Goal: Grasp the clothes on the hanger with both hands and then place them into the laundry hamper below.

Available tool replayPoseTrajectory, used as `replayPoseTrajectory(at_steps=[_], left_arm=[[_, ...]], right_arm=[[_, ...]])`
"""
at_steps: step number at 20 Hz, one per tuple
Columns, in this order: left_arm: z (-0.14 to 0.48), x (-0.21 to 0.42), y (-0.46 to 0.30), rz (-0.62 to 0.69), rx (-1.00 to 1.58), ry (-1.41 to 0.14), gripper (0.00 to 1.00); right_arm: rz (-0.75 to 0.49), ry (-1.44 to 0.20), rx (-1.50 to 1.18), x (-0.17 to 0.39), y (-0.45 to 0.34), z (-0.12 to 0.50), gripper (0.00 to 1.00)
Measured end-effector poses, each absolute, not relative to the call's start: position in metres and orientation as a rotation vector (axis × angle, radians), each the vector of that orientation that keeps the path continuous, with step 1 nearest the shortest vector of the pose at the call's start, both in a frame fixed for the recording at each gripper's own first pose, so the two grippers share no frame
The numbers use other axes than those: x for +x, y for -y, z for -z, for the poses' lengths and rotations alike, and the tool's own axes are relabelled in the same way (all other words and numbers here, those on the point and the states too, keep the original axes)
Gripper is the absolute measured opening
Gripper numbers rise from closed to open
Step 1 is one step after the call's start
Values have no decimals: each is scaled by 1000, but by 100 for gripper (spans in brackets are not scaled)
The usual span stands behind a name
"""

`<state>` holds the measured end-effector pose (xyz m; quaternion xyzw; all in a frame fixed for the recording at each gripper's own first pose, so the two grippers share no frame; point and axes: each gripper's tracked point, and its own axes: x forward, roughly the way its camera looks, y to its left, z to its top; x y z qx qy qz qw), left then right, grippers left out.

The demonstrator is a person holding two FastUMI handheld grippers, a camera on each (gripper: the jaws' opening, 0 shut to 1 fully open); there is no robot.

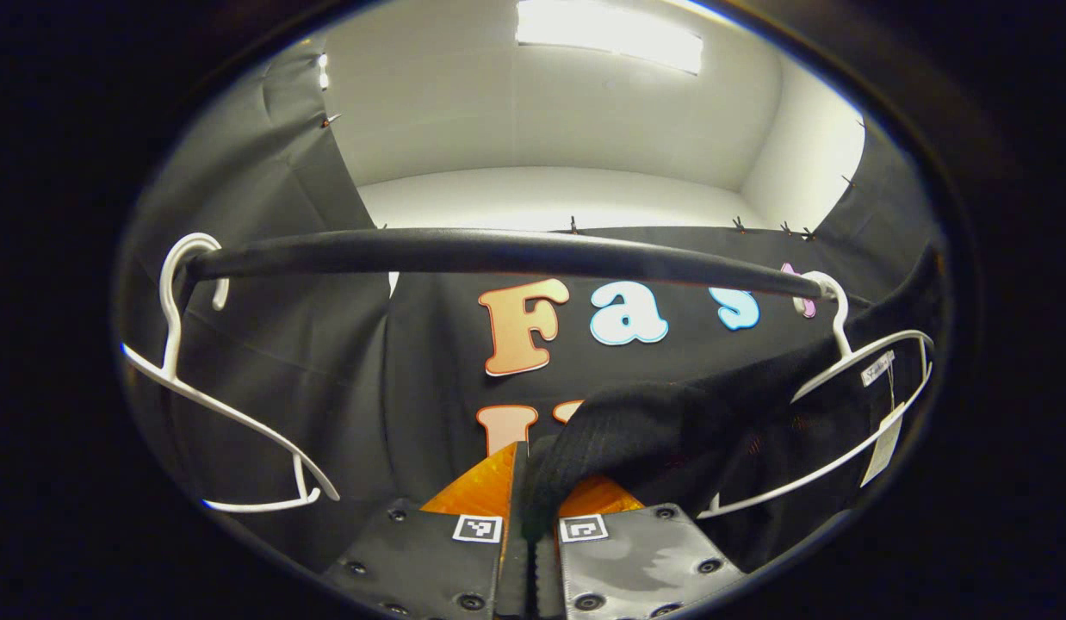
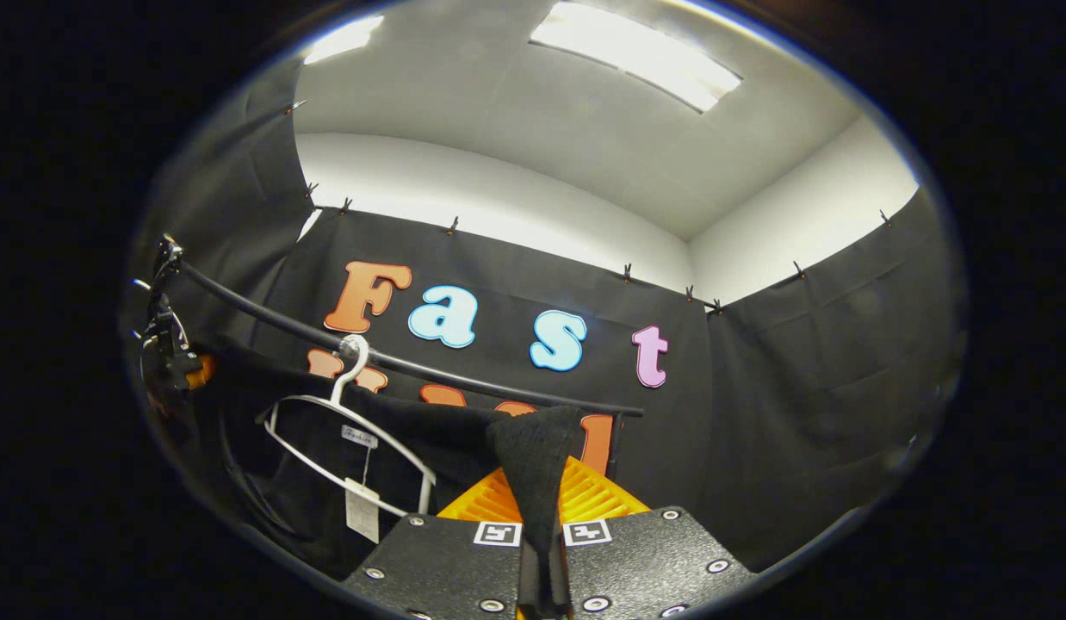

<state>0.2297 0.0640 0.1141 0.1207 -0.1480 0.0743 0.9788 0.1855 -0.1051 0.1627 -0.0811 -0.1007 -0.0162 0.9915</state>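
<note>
Both pairs of jaws are clenched on the same garment. In the left gripper view, the left gripper has its two fingers pressed together on a fold of the black knitted garment, which stretches from the fingers up and to the right toward a white plastic hanger hooked on the black horizontal rail. A paper tag dangles from the garment inside that hanger's frame. A second white plastic hanger, bare, hangs at the rail's left end, well apart from the first.

In the right gripper view, the right gripper pinches another corner of the black knit between its fingers, the cloth rising from them as a narrow strip and then running left, draped across the white hanger on the rail. Part of the garment still hangs on that hanger (tag and label showing). At the far left edge the other gripper appears against the cloth, its detail too small to read.
</note>
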Motion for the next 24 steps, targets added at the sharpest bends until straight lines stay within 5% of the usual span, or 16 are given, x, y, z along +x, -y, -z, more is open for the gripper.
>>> replayPoseTrajectory(at_steps=[5, 13, 24], left_arm=[[-111, 258, -64, -175, 274, 358, 10], [-50, 307, -70, -184, 203, 241, 10], [27, 304, -91, -201, 238, 78, 11]], right_arm=[[35, 177, -177, 224, 123, -151, 4], [15, 60, -142, 264, 124, -75, 4], [3, -47, -105, 230, 99, 13, 4]])
